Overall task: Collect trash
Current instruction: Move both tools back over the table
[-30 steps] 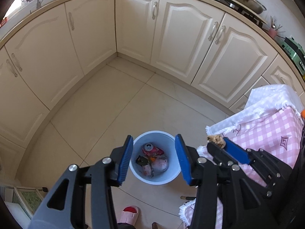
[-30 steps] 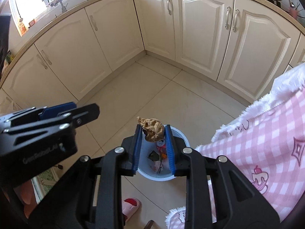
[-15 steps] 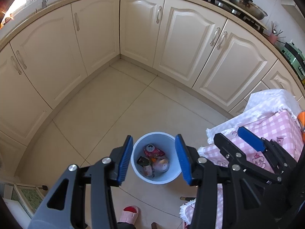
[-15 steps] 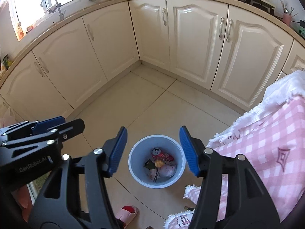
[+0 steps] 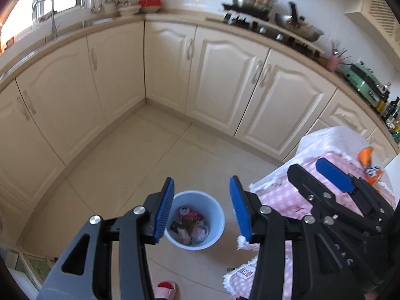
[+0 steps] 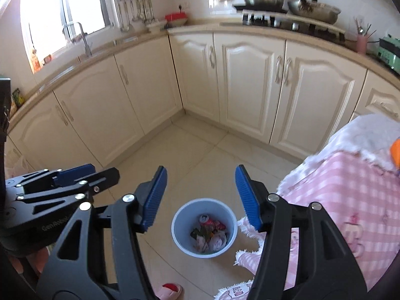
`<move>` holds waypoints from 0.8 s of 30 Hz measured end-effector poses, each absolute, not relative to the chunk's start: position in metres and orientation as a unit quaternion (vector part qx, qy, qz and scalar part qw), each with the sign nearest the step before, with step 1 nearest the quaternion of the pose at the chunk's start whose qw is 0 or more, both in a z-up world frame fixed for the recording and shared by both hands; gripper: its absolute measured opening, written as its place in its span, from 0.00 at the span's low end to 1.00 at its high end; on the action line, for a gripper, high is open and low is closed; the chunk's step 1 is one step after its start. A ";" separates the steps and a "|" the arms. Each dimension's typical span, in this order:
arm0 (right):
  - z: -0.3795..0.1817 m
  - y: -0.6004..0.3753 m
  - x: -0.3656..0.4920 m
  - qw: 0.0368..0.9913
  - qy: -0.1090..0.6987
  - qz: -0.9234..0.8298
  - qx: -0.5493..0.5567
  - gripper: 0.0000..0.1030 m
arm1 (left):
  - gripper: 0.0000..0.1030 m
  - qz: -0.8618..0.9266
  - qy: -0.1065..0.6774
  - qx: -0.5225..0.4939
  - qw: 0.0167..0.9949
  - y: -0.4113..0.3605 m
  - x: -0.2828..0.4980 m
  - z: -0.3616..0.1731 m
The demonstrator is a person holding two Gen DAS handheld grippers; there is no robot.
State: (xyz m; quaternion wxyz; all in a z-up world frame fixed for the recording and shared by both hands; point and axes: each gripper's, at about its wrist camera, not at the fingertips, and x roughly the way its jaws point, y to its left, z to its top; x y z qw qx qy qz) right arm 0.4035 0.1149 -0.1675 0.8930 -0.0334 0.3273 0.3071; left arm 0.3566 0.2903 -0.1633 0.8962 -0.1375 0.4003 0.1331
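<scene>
A light blue bin [image 5: 197, 218] stands on the tiled floor and holds a crushed red can [image 5: 188, 212] and other scraps. It also shows in the right wrist view [image 6: 203, 227]. My left gripper [image 5: 201, 208] is open and empty, high above the bin. My right gripper [image 6: 200, 195] is open and empty, also above the bin; it shows from the side in the left wrist view [image 5: 335, 175]. An orange wrapper [image 5: 370, 160] lies on the pink checked tablecloth [image 5: 282, 190].
Cream cabinets [image 5: 222, 80] wrap around the corner behind the floor. The table with the pink cloth [image 6: 350, 200] stands to the right of the bin. A pink slipper with a red toe [image 6: 170, 290] is near the bottom edge. Pots sit on the stove [image 6: 275, 2].
The right gripper opened and the brown crumpled scrap it held is gone from its jaws. Both grippers have risen and tilted up, so the bin looks smaller and the countertop shows.
</scene>
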 end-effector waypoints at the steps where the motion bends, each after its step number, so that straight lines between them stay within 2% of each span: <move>1: -0.161 0.109 0.401 0.896 0.319 0.308 -0.029 0.55 | 0.47 0.128 0.395 -0.136 0.900 0.285 0.355 -0.157; 11: -0.109 -0.013 0.391 0.931 0.266 0.252 -0.003 0.56 | 0.50 0.052 0.372 -0.104 0.921 0.177 0.373 -0.116; 24: -0.130 -0.206 0.391 0.951 0.289 0.106 0.024 0.57 | 0.50 -0.022 0.372 -0.016 0.928 0.001 0.402 -0.120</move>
